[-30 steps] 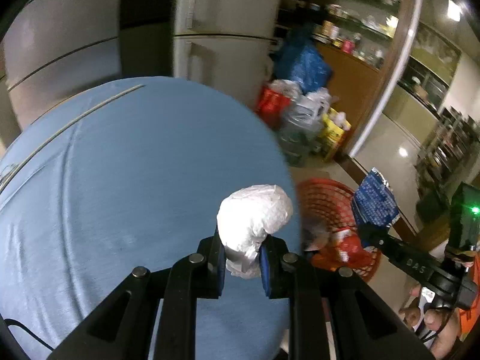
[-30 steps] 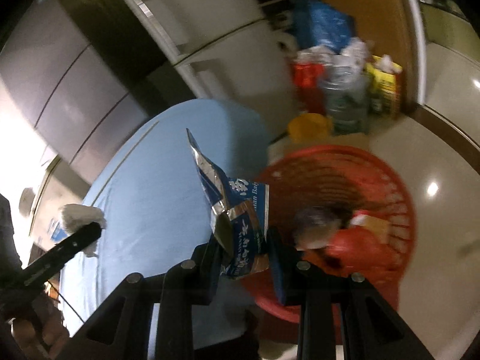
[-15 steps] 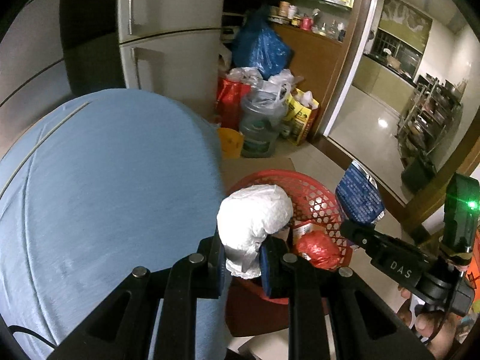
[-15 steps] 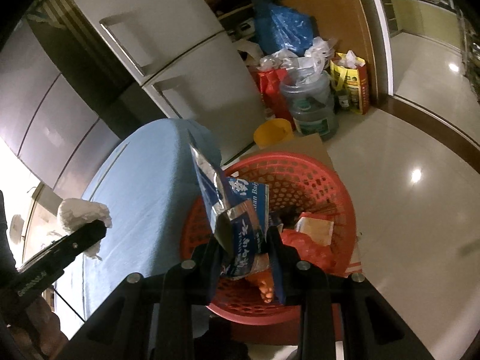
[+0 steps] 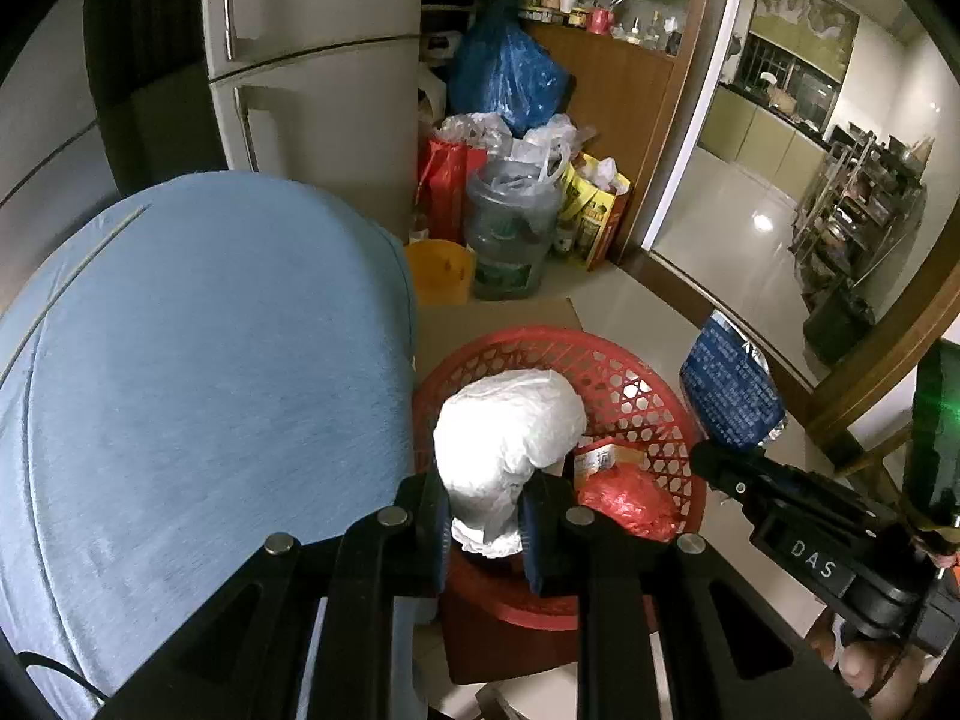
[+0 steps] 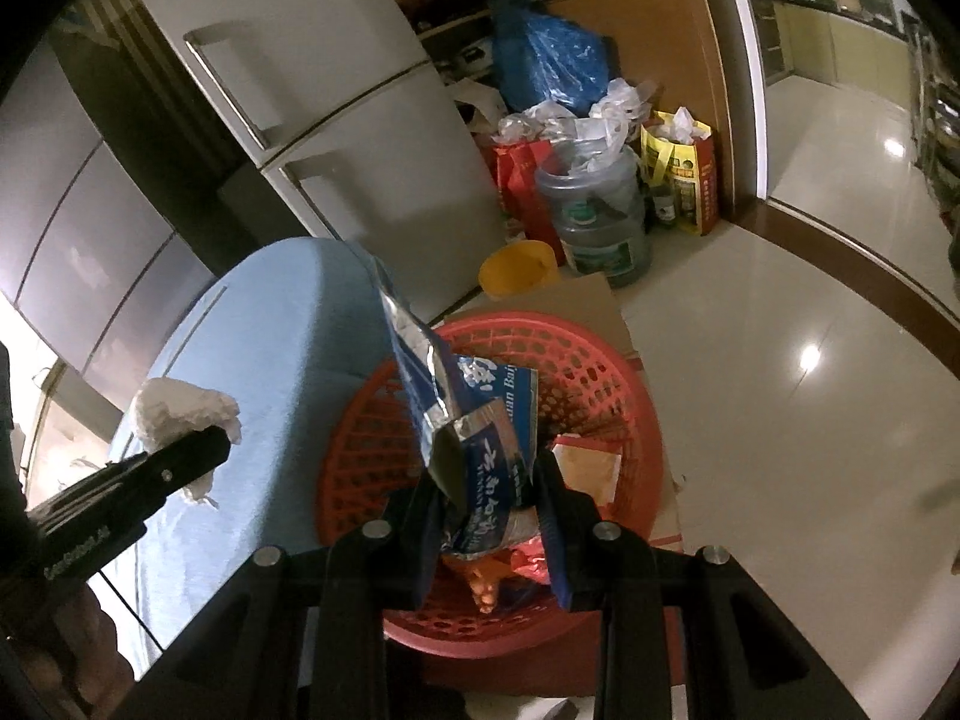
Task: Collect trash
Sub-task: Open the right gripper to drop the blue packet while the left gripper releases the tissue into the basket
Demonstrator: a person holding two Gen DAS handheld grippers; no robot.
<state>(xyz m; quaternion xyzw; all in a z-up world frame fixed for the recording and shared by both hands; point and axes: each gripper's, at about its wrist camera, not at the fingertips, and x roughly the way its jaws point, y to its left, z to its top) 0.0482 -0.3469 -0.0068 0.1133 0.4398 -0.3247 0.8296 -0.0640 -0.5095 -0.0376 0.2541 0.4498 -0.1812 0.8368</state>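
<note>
both pieces of trash held over the basket, ready to drop

the step in hand looks like the delivery: both grippers carry trash and are poised above the round red plastic lattice basket (image 5: 630, 378) that sits on the floor beside the round bench with a light blue cloth top (image 5: 198, 372).

the left gripper (image 5: 485, 525) has its jaws drawn close on a crumpled white tissue wad (image 5: 510, 438), which bulges above the pads; in the left wrist view the wad hangs over the near rim of the basket, just past the bench edge. the right gripper (image 6: 489, 516) has its jaws clamped on a crumpled blue and silver foil snack packet (image 6: 474, 444), which stands upright from the pads over the basket's inside.

the basket already holds a scrunched red plastic wrapper (image 5: 627, 501) and a small pale card packet (image 6: 585, 468).

the next move, as i judge it, calls for opening each pair of jaws while the load is well inside the rim. the packet seems placed for that; the tissue may want a little more reach inward first, since it is light and could catch on the rim or cling to a pad.
</note>
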